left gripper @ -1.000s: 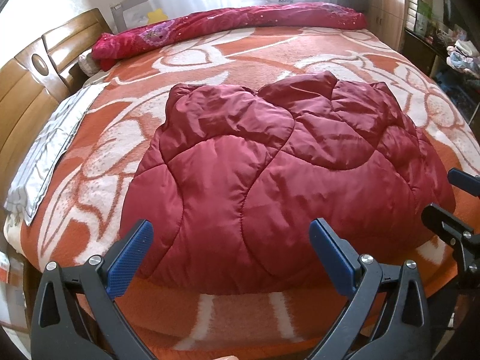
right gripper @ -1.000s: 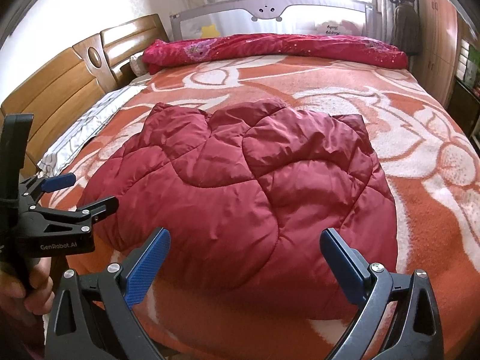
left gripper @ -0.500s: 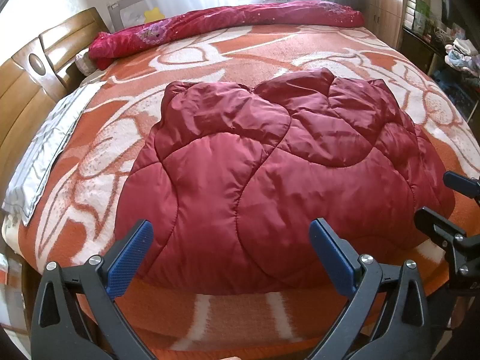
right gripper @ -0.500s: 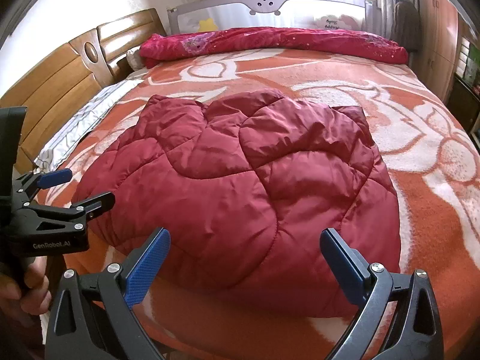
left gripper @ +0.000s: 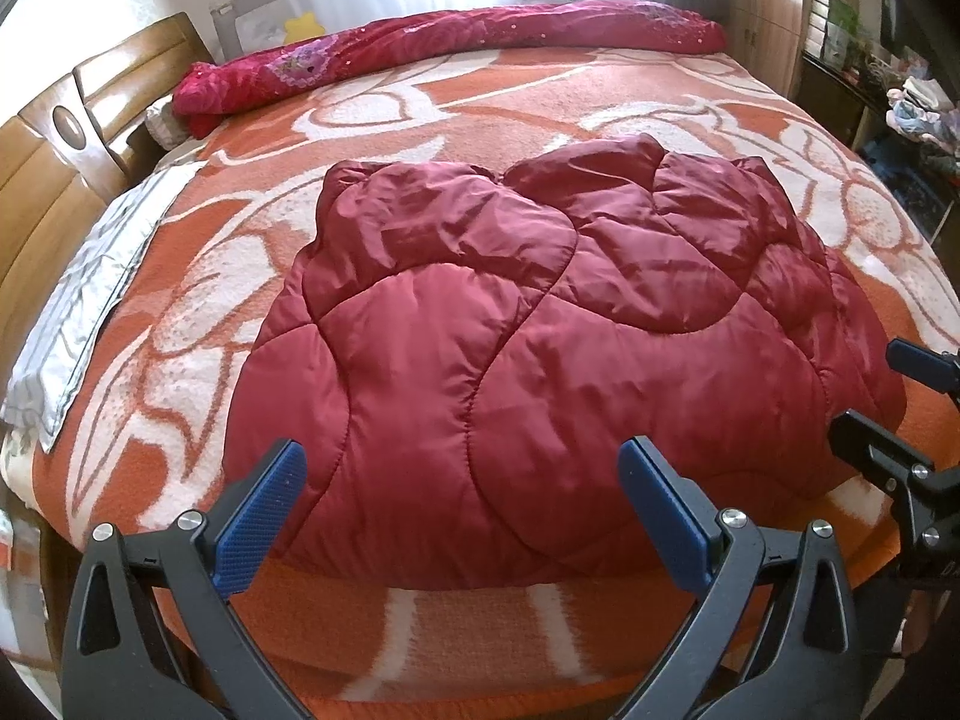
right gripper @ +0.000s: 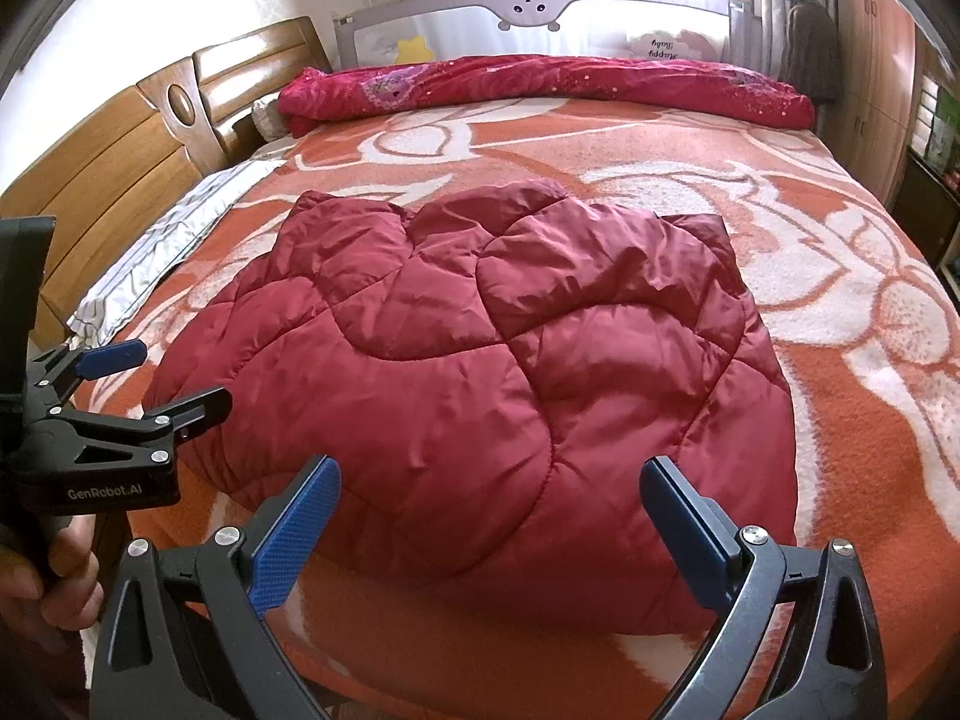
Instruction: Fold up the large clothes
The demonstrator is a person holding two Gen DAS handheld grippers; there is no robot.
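— So, what did we have in front of us?

— We had a dark red quilted jacket (left gripper: 540, 348) lying folded into a puffy bundle on the near half of the bed, on an orange and white flowered blanket (left gripper: 480, 114). Its near edge sat just short of the blanket's front edge.

— And our grippers?

— We held the left gripper (left gripper: 462, 510) low before the bundle's near edge, its blue-padded fingers (left gripper: 258, 516) spread wide with nothing between them. We held the right gripper (right gripper: 492, 531) the same way, spread and holding nothing, off the bundle's right front corner. From the right wrist view a hand (right gripper: 42, 576) gripped the left tool's handle.

— What lay farther out?

— A rolled crimson quilt (right gripper: 540, 90) ran along the bed's far edge, a wooden headboard (right gripper: 120, 162) stood at the left, and a grey cloth (left gripper: 84, 300) lay along that side.
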